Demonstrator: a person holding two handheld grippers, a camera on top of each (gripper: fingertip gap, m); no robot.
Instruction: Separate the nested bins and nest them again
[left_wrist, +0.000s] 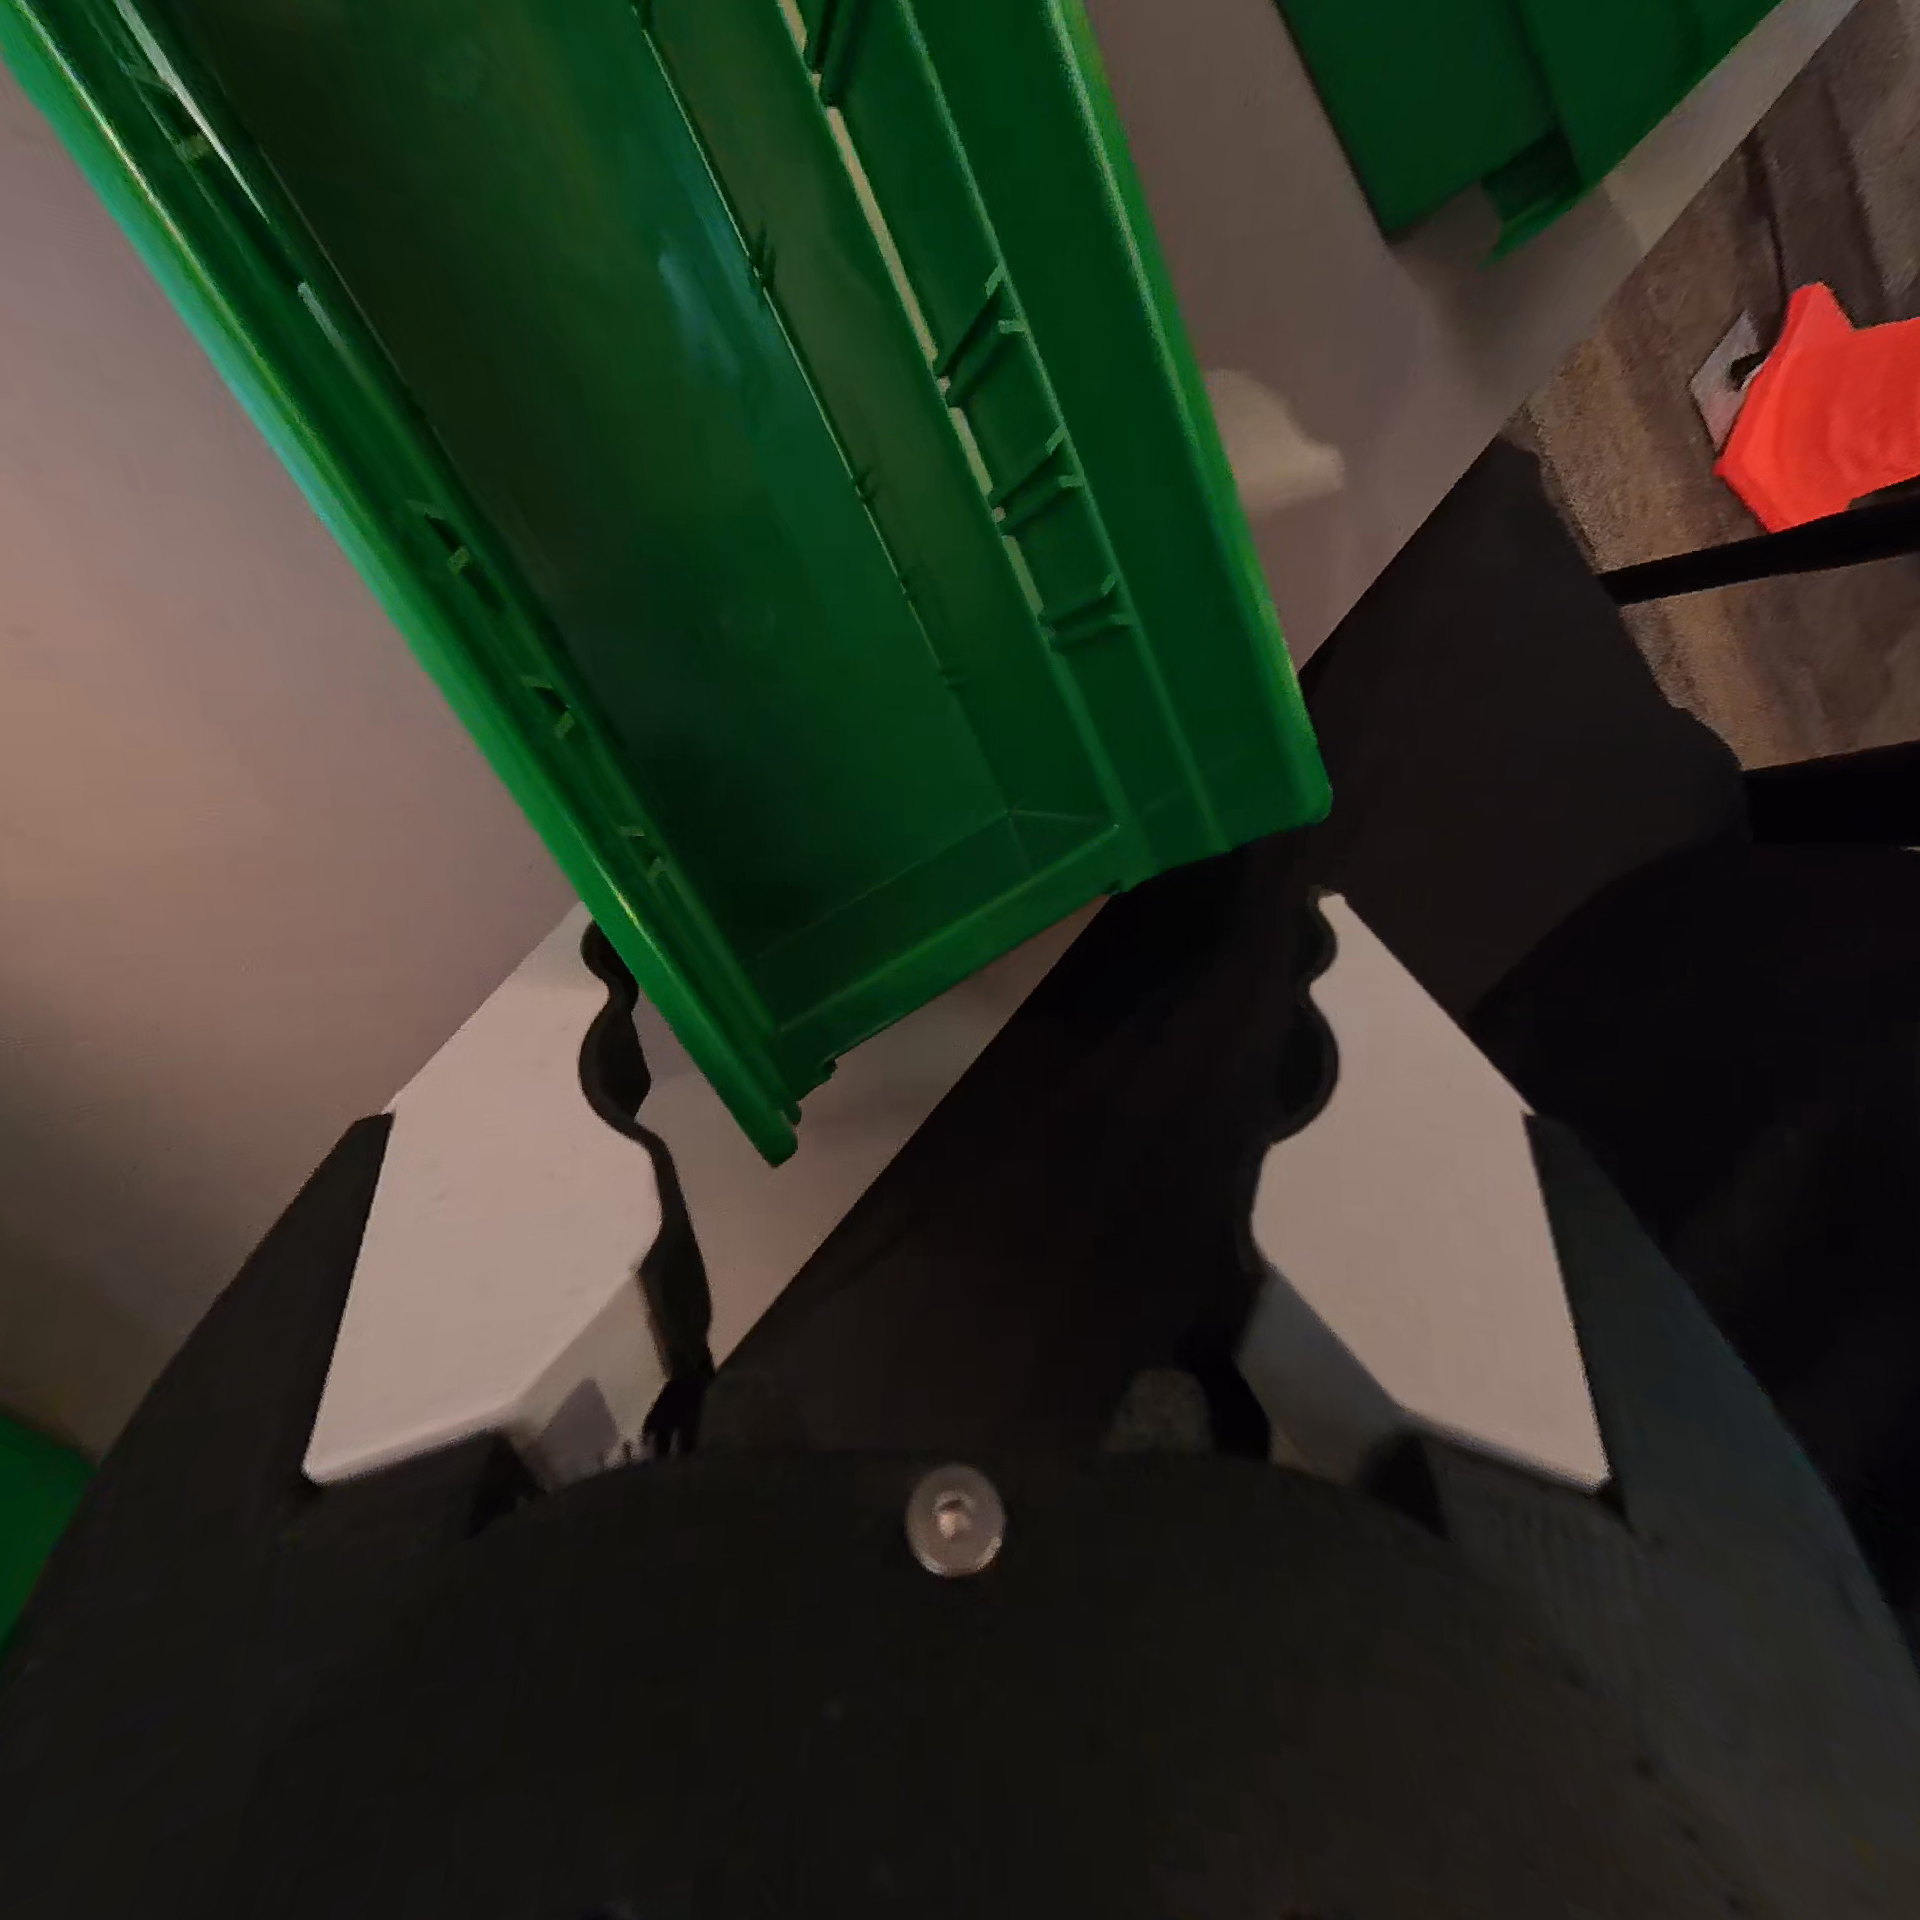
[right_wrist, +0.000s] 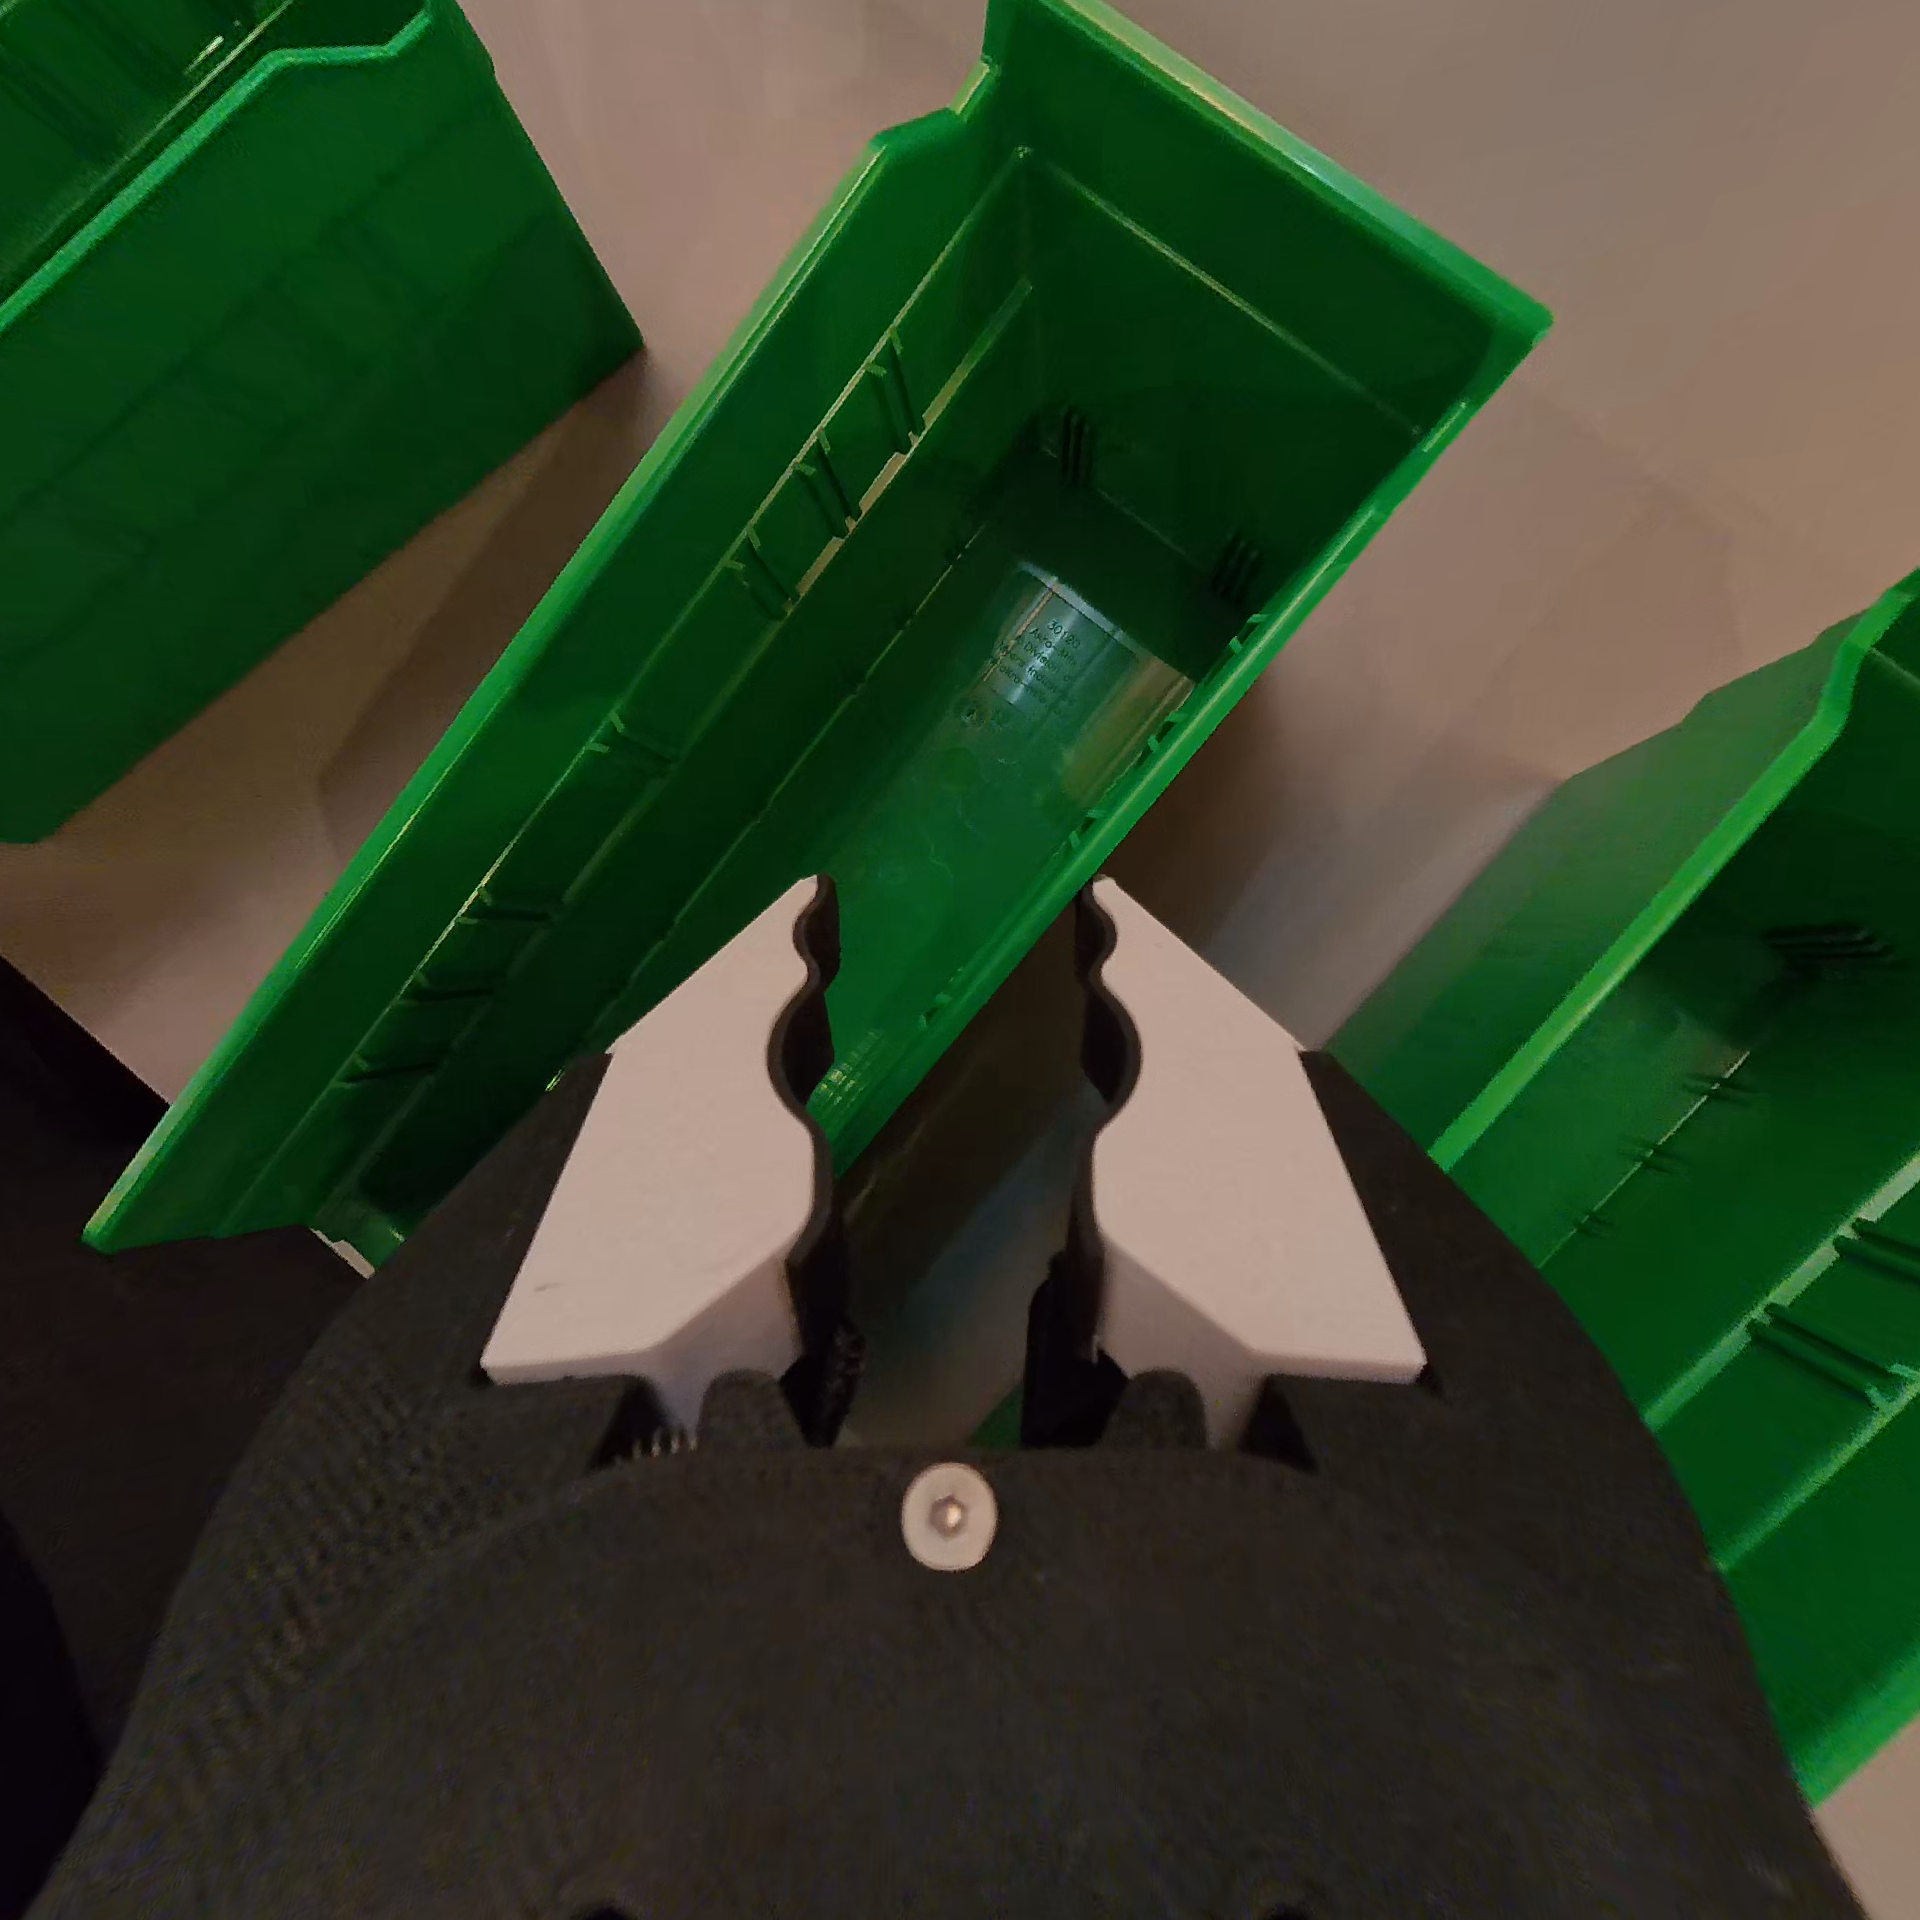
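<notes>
While right fingers pinch its wall, long green ribbed bin; left fingers spread.

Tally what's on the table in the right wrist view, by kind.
Green bins: 3, namely the middle bin, the left bin and the right bin.
Other kinds: 0.
Total: 3.
</notes>
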